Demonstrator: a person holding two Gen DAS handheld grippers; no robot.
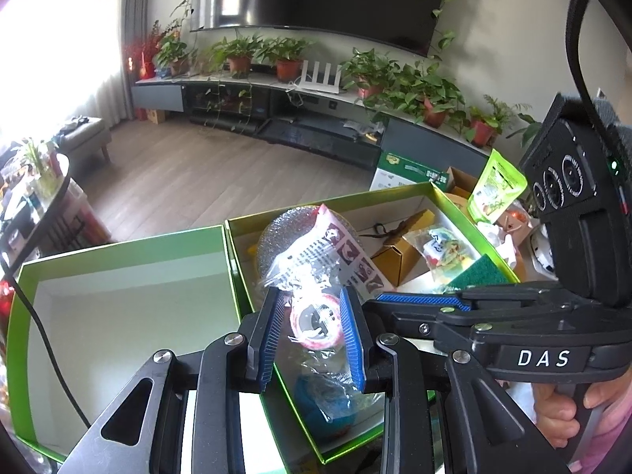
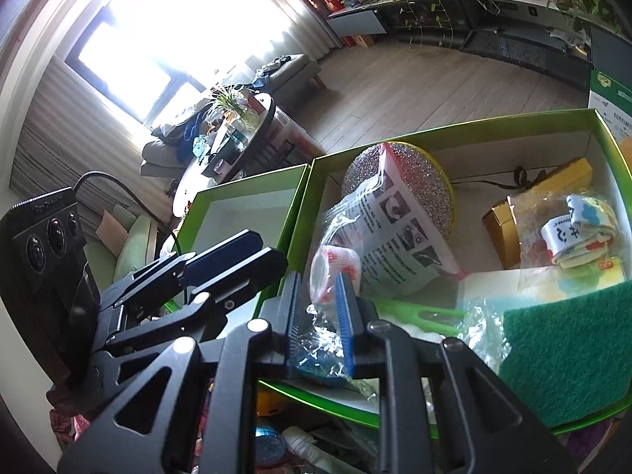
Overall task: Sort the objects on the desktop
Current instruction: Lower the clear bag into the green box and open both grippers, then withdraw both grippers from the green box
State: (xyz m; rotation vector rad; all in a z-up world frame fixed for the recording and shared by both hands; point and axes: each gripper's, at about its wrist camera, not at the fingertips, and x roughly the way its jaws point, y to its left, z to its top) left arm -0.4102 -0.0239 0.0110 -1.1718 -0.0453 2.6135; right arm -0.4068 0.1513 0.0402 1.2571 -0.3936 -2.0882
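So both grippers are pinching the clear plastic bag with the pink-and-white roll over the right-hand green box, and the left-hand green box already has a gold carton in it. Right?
Not quite. The left green box shows only its bare white inside in the left wrist view; the gold carton sits in the right green box. The rest holds: left gripper and right gripper both pinch the clear plastic bag with the roll over that right box.
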